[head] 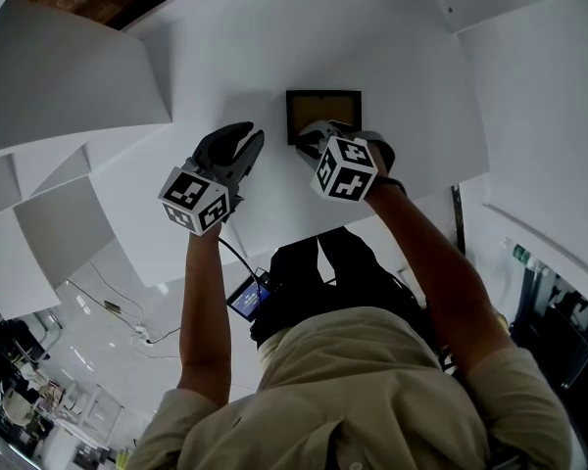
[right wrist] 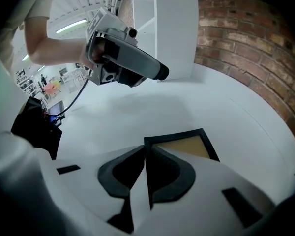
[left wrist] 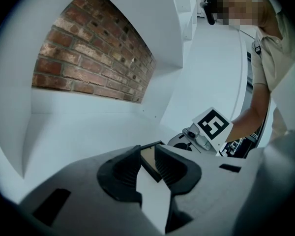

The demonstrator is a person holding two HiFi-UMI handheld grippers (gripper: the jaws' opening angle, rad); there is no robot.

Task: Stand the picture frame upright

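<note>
Item: picture frame (head: 323,114), dark rim with tan panel, lying flat on the white surface (head: 235,57), in the middle part and a little toward its right edge. Right claw (right wrist: 146,149) closed on the frame's left rim (the rim runs as a thin dark line between the jaws). Left claw (left wrist: 147,154) slightly parted, holding nothing, just beside the frame's left side. Brick wall (left wrist: 88,58) behind the far edge.

— Is there any writing to read here?
— No words or numbers. The left marker cube (head: 194,201) and the right marker cube (head: 346,167) bear only black-and-white square patterns.
— And the small screen (head: 248,299) at the person's waist?
— It glows blue, but whatever is on it is too small to read
</note>
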